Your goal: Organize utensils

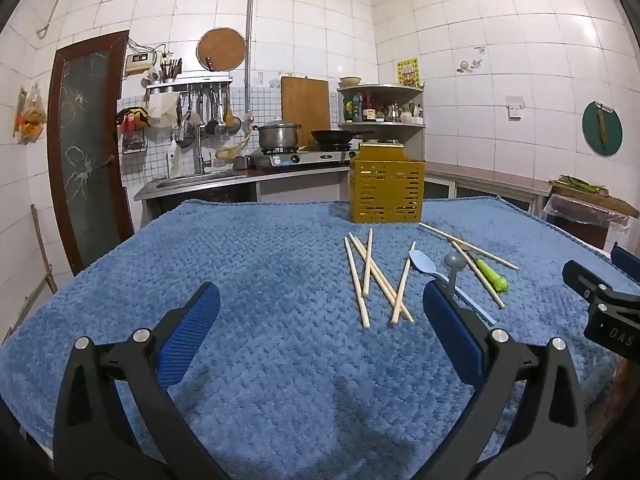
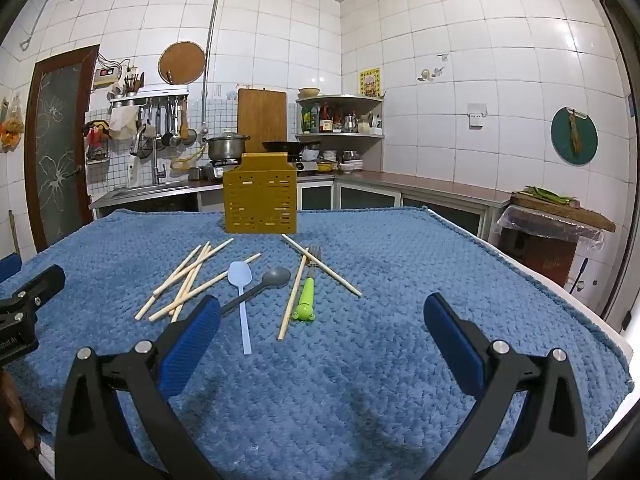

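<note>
Utensils (image 2: 240, 280) loose mid-frame, unsorted before holder (image 2: 260, 204); left hand-held gripper (image 1: 320, 320), right hand-held gripper (image 2: 322, 320) wide open, empty, ready to pick.

White letters "DAS" on the black body of the right gripper (image 1: 612, 312) at three o'clock in the left wrist view, yellow wall poster (image 1: 407, 72) bore print too small to read

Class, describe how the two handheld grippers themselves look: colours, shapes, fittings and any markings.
Both match. The left gripper and right gripper each have two black angular plastic arms with triangular cut-outs and silver round bolts, ending in flat blue ribbed pads. The right gripper's body, seen from the left wrist view, carries white lettering, partly readable. No cables or sleeves show.
</note>
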A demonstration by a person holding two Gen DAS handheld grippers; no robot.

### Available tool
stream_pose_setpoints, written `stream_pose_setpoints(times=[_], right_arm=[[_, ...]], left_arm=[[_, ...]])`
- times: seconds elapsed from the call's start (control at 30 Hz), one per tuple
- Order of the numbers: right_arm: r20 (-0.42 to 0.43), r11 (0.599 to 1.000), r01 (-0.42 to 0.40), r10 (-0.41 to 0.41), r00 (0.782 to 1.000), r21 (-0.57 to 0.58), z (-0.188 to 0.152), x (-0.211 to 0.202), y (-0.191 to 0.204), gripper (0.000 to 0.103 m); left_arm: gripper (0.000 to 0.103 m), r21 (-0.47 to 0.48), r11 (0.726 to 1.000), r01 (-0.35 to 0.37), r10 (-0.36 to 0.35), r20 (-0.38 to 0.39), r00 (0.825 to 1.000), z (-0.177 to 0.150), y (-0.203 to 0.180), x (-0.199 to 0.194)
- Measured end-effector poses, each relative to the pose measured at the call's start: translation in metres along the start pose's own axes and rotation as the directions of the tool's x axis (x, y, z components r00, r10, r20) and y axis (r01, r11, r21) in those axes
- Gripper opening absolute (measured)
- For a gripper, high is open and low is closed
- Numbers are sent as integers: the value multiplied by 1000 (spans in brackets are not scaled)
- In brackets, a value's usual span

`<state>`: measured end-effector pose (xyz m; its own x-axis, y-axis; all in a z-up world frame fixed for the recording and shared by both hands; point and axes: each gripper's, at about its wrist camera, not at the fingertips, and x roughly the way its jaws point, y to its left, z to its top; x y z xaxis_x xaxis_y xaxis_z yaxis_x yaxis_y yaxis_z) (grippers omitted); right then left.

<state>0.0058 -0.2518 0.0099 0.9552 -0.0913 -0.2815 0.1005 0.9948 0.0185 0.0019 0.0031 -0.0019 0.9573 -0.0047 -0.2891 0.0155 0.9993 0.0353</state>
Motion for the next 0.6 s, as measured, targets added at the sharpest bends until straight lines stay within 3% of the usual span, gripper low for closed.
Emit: stream_pose_setpoints(times=[0.6], right_arm=[[-2, 1000, 4, -4, 1000, 7, -2, -2, -6, 99]], left_arm=[[98, -1, 1000, 3, -3, -3, 1000, 1, 1, 2]])
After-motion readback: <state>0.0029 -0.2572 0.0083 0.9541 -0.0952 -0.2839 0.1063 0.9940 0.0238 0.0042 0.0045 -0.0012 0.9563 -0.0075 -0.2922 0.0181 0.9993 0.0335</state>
